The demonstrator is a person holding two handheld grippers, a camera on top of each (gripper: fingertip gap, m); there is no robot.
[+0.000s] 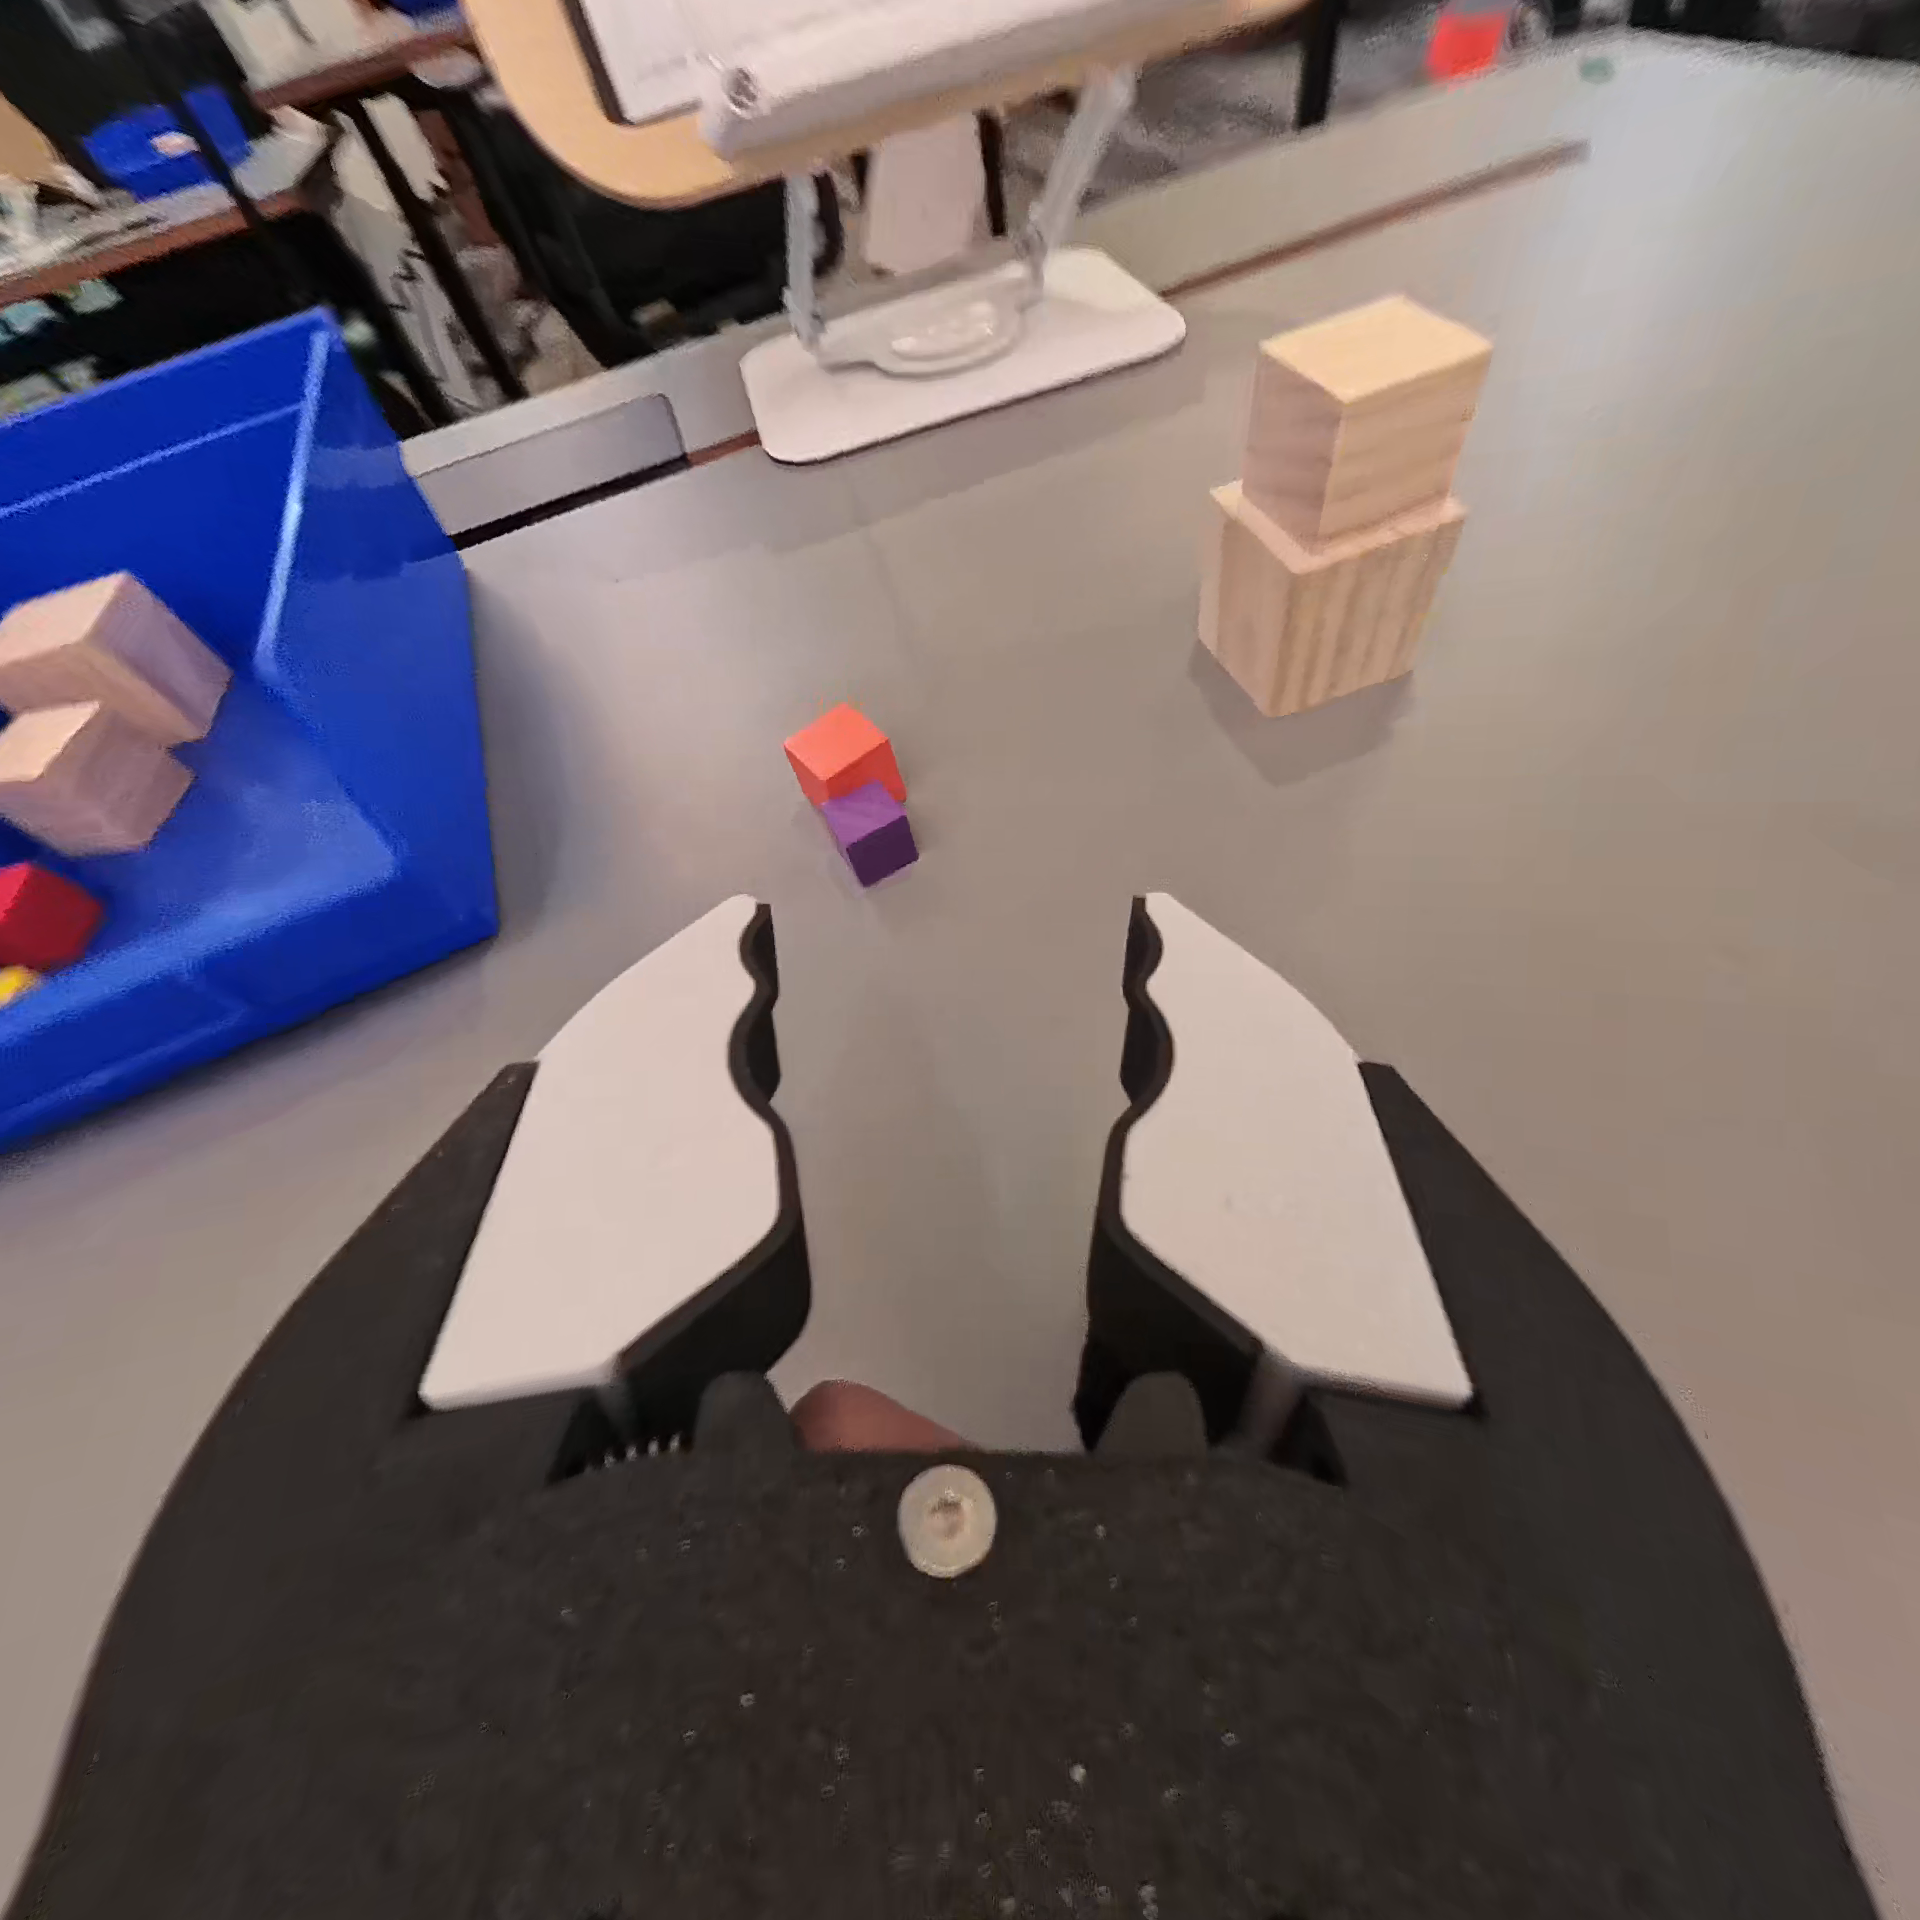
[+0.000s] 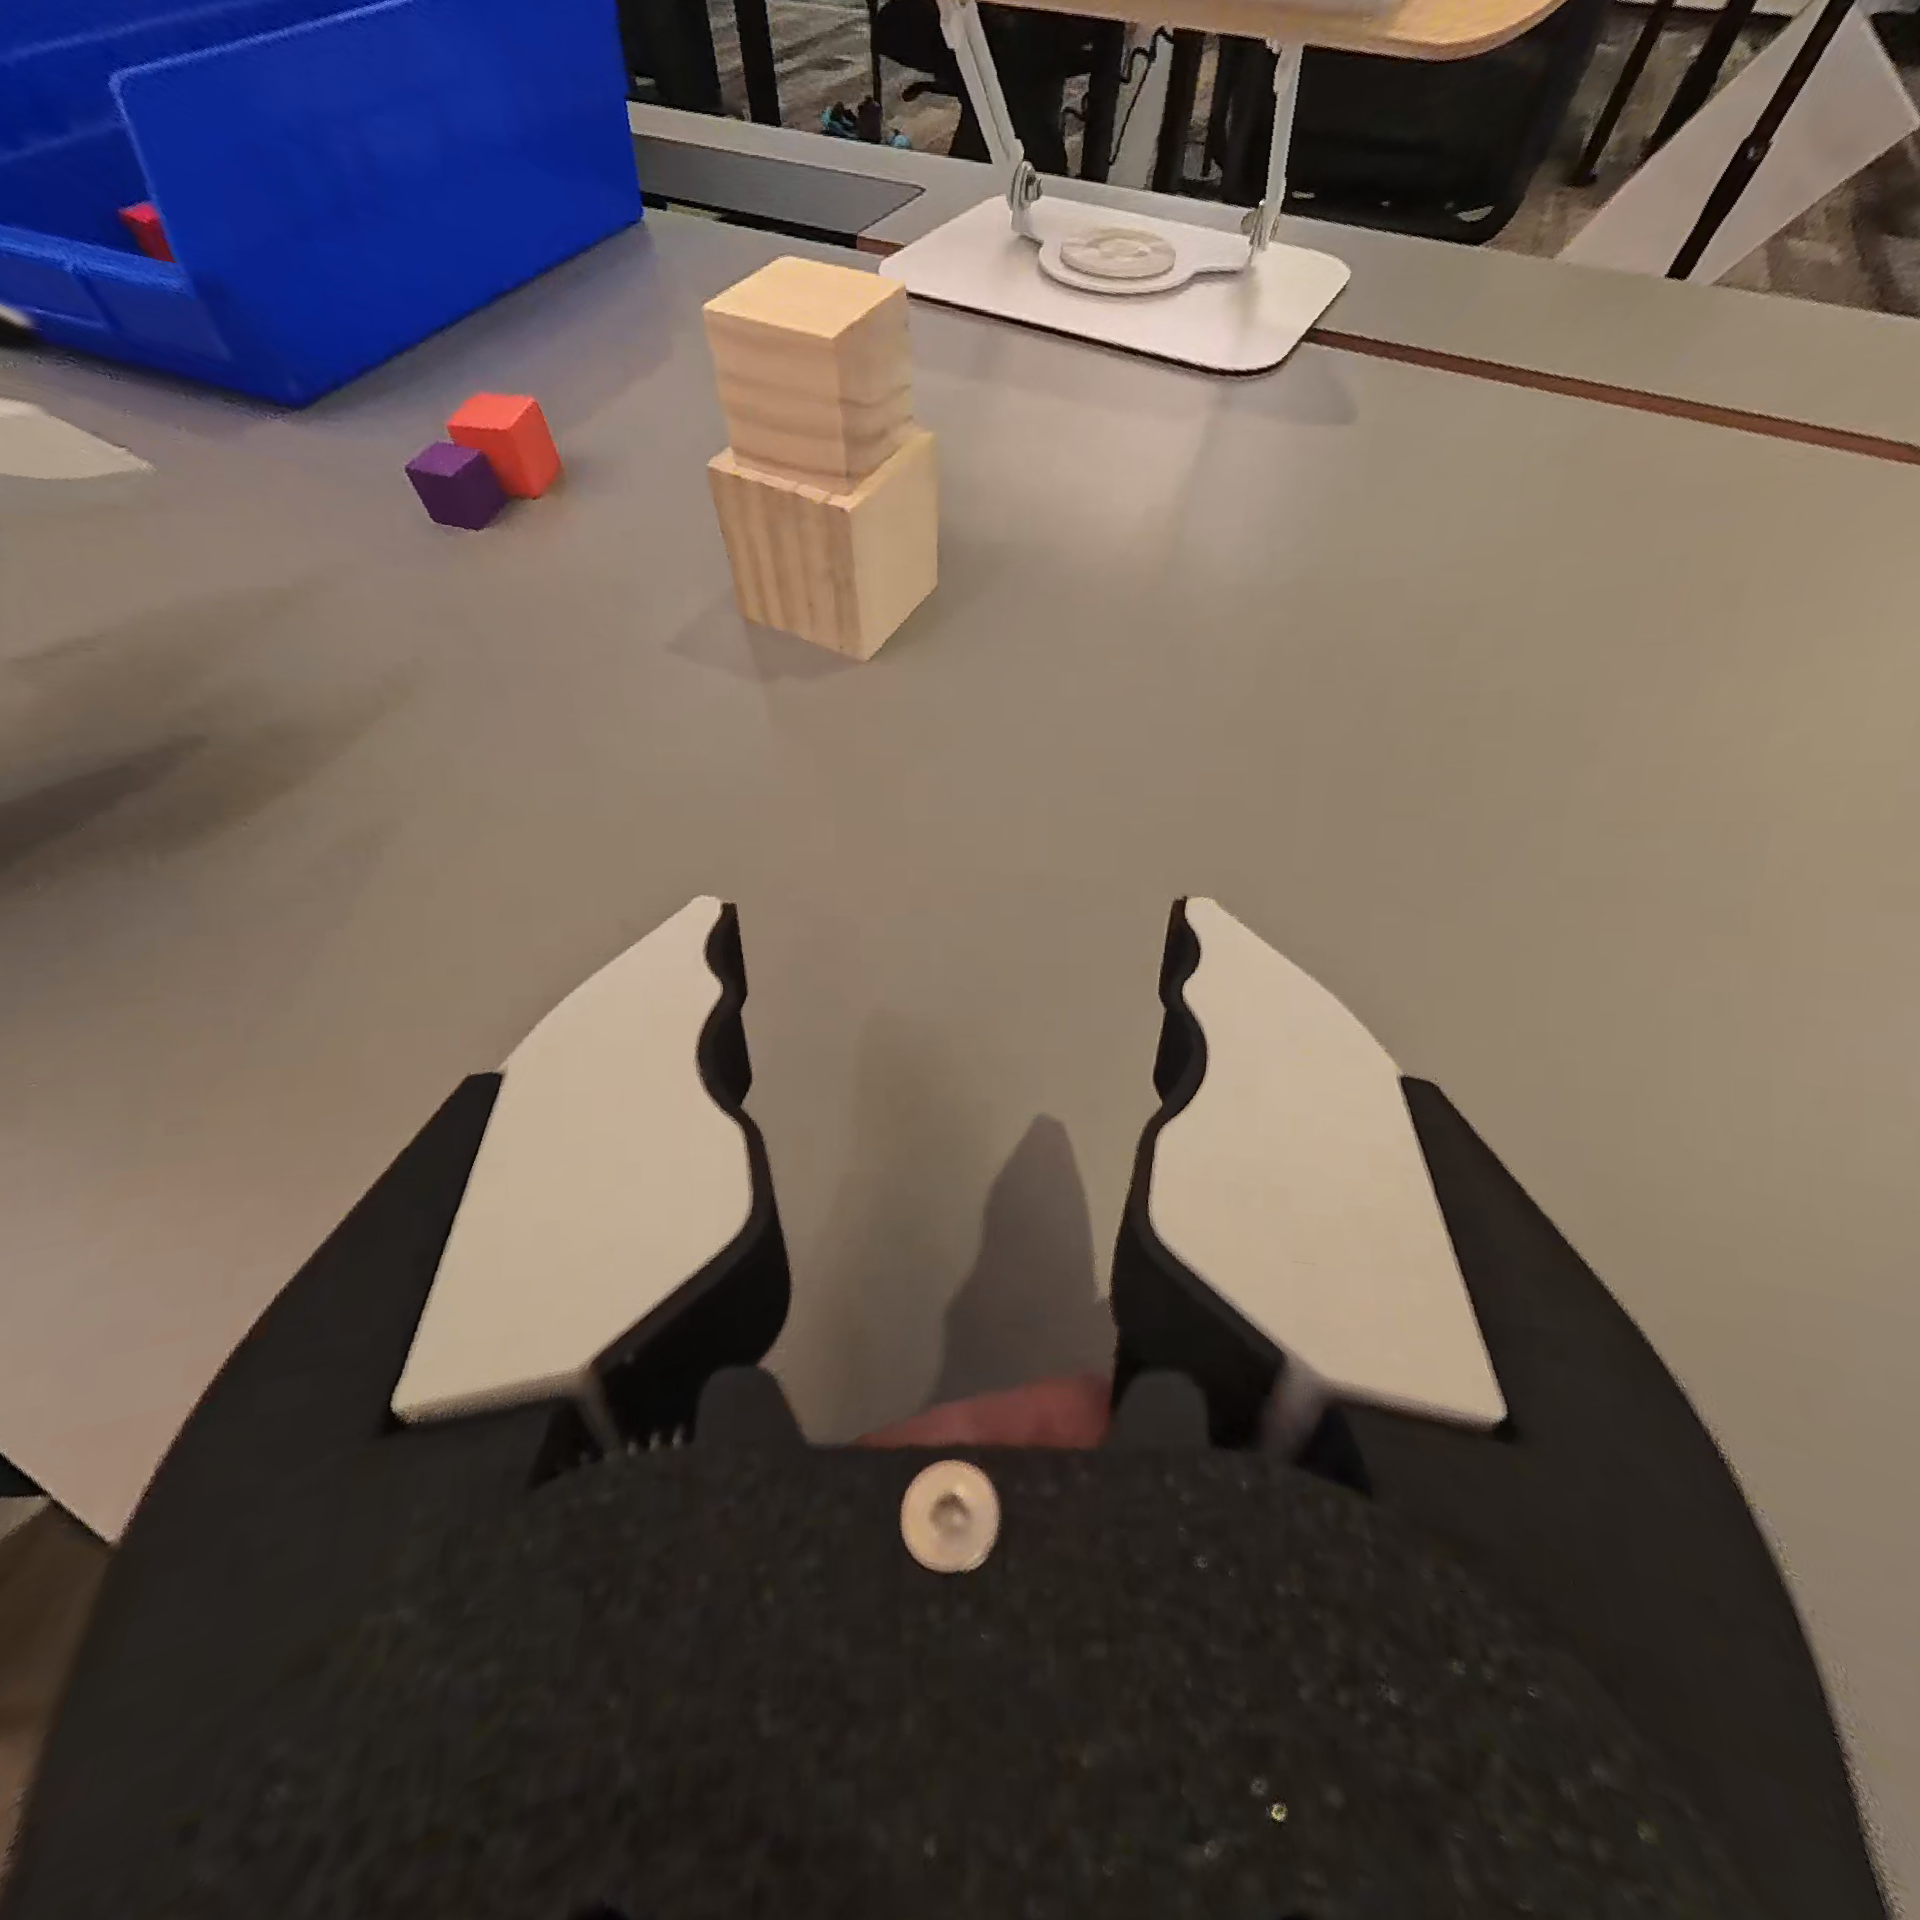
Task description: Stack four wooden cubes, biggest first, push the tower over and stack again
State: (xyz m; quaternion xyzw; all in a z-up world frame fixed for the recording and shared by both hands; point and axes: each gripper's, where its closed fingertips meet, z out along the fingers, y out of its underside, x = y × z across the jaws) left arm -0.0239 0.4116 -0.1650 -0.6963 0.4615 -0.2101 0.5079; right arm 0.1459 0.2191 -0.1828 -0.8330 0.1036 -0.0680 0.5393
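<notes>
Grippers both empty, jaws apart, nothing between the fingers. Left gripper (image 1: 951,914) sits low centre of the left wrist view over bare grey counter (image 1: 1558,1039); right gripper (image 2: 951,909) low centre of the right wrist view, same counter. Two-cube stack is up: large wooden cube (image 1: 1320,613) on the counter at right of the left wrist view, medium wooden cube (image 1: 1361,416) on top of it, twisted a bit against the lower one and not flush. Same stack shows upper centre in the right wrist view, base (image 2: 831,551) and top (image 2: 810,364). Orange cube (image 1: 844,752) and purple cube (image 1: 876,833) lie on the counter at centre of the left wrist view, touching each other, purple nearer the camera, well left of the stack; in the right wrist view they sit upper left, orange (image 2: 509,442), purple (image 2: 454,485). Blue bin (image 1: 312,623) at left edge of the left wrist view holds two more pale wooden blocks (image 1: 94,717), a red block (image 1: 42,914) and a yellow bit at the edge, maybe another block, too cropped to tell. White stand base (image 1: 966,353) rests on the counter at upper centre, behind the stack.
</notes>
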